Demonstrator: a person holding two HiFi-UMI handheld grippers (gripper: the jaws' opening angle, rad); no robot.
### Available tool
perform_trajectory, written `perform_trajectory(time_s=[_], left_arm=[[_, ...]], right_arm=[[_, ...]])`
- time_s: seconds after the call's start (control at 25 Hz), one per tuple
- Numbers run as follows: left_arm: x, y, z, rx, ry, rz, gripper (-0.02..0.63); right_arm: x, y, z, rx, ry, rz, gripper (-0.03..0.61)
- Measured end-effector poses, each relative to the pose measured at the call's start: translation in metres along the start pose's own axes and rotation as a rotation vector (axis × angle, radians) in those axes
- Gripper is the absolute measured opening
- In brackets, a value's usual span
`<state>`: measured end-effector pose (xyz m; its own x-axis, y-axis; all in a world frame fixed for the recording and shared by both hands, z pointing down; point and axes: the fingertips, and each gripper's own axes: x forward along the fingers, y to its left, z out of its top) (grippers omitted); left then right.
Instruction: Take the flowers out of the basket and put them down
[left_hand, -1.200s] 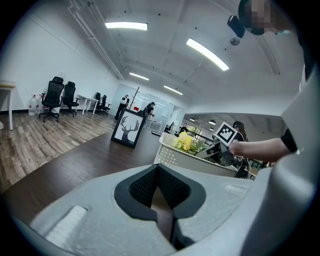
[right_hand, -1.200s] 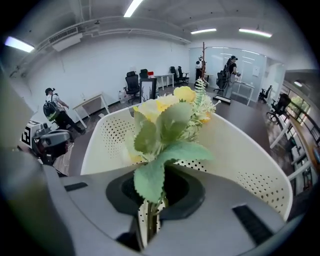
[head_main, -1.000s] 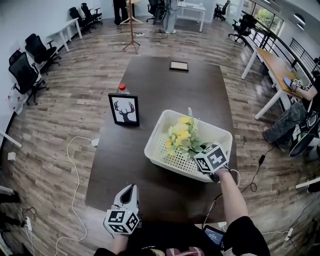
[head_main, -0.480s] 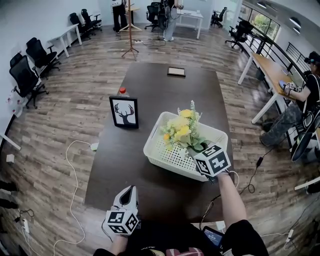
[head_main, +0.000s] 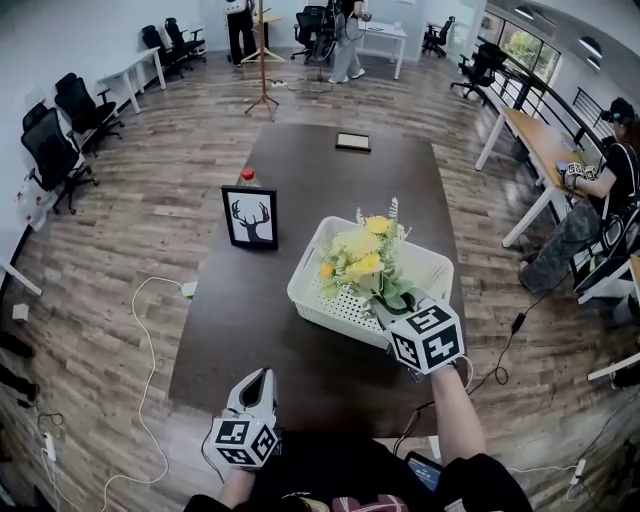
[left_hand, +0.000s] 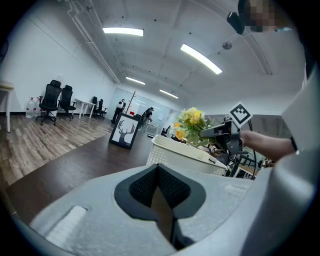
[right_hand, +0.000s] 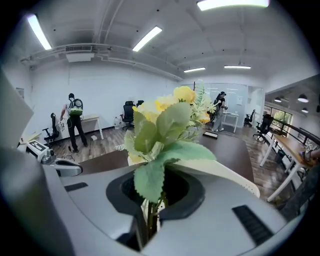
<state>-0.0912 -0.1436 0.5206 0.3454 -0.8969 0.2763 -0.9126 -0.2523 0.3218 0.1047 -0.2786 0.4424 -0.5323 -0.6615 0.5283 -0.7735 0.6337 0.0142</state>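
A bunch of yellow flowers (head_main: 362, 258) with green leaves hangs above the white perforated basket (head_main: 322, 308) on the dark table (head_main: 300, 170). My right gripper (head_main: 386, 306) is shut on the stems at the basket's near right corner. In the right gripper view the stems (right_hand: 148, 210) run down between the jaws of the right gripper (right_hand: 147, 222), the blooms (right_hand: 167, 112) stand upright in front, and the basket rim (right_hand: 222, 174) lies just below. My left gripper (head_main: 258, 380) is shut and empty at the table's near edge. The left gripper view shows its closed jaws (left_hand: 162, 207), the basket (left_hand: 180, 152) and the flowers (left_hand: 192, 120).
A framed deer picture (head_main: 248, 217) stands left of the basket, with a red-capped bottle (head_main: 244, 177) behind it. A small dark frame (head_main: 352, 142) lies at the table's far end. Cables trail on the floor at left, and office chairs, desks and people stand around.
My right gripper has risen with the flowers, lifting them from inside the basket to above its rim. The left gripper has stayed at the near edge.
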Motion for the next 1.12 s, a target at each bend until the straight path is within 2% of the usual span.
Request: perform_trajectory(time_s=[0.4, 0.64, 1.12], left_arm=[[-0.016, -0.003, -0.010, -0.002, -0.004, 0.014, 0.008], [-0.027, -0.003, -0.012, 0.000, -0.006, 0.024, 0.008], [-0.051, 0.010, -0.016, -0.004, -0.014, 0.079, 0.008]], right_arm=[[-0.010, 0.046, -0.010, 0.027, -0.060, 0.047, 0.051], [-0.008, 0.081, -0.020, 0.024, -0.068, 0.105, 0.051], [0.021, 0.150, -0.061, 0.038, 0.008, 0.229, 0.051]])
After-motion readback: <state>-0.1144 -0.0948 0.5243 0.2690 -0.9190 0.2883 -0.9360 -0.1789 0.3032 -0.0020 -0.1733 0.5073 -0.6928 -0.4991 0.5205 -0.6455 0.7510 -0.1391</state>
